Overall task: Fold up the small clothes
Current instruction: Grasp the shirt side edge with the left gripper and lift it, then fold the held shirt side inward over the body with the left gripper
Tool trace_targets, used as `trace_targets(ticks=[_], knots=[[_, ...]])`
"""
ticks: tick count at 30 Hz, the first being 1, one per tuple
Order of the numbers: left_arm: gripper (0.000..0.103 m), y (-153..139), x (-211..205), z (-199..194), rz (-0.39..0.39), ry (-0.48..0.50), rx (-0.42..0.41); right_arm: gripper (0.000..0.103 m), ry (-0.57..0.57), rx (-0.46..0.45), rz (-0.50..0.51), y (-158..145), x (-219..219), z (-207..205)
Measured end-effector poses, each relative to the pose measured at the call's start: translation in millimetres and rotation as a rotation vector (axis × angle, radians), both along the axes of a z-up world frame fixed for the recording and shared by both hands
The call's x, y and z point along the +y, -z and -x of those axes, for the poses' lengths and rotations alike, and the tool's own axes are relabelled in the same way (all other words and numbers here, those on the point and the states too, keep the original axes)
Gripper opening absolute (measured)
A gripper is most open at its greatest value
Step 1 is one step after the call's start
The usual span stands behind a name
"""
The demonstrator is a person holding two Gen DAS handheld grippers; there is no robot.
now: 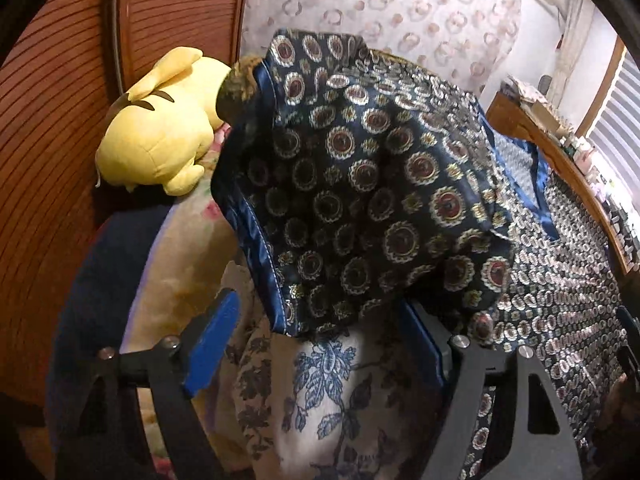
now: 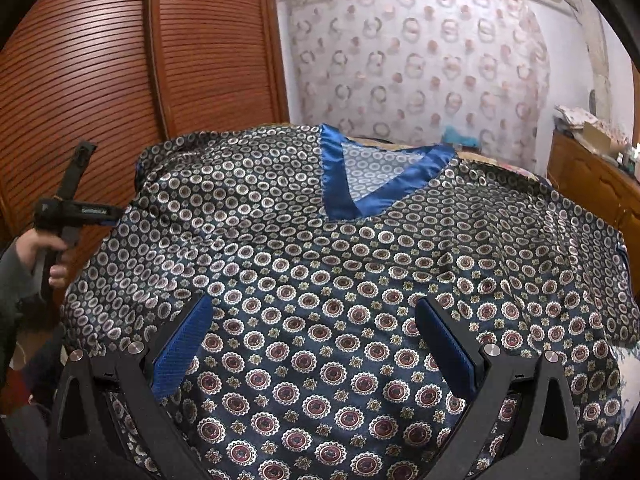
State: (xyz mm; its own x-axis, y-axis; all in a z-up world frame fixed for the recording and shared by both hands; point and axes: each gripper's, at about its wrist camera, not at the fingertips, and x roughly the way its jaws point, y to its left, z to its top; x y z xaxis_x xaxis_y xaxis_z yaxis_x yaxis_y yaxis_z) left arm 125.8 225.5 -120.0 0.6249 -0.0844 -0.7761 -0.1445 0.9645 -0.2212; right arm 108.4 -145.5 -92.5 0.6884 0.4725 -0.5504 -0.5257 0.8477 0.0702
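- I see the shirt [image 2: 320, 280], dark blue satin with ringed medallions, spread flat over the bed, its blue V-neck [image 2: 360, 184] toward the far side.
- From my left wrist view, one sleeve [image 1: 360, 200] is turned over and lies across the shirt's left part, its blue hem [image 1: 260, 264] facing left.
- My left gripper [image 1: 320, 344] has its tongs apart; the right pad sits under the sleeve's near edge and the left pad is clear of it, over the floral sheet [image 1: 320, 400]. Nothing is pinched that I can see.
- My right gripper [image 2: 316, 344] hovers over the shirt's near part, tongs wide apart, holding nothing.
- In the right view, a hand [image 2: 48, 248] holds the left gripper at the shirt's left edge.
- A yellow plush [image 1: 160, 136] lies at the far left, beside the wooden doors [image 2: 120, 72].
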Motion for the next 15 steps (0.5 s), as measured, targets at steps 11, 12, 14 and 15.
trace_targets(ticks=[11, 12, 14, 15], knots=[[0.007, -11, 11, 3, -0.074, -0.032, -0.053, 0.103, 0.004, 0.016, -0.013, 4, -4, -1], [0.006, -14, 12, 4, -0.086, -0.035, -0.062, 0.103, 0.004, 0.015, -0.015, 3, -4, -1], [0.002, -26, 13, 7, -0.118, -0.041, -0.097, 0.103, 0.005, 0.015, -0.018, 4, -4, -1], [0.001, -33, 13, 9, -0.123, -0.04, -0.12, 0.103, 0.006, 0.015, -0.02, 4, -4, -2]])
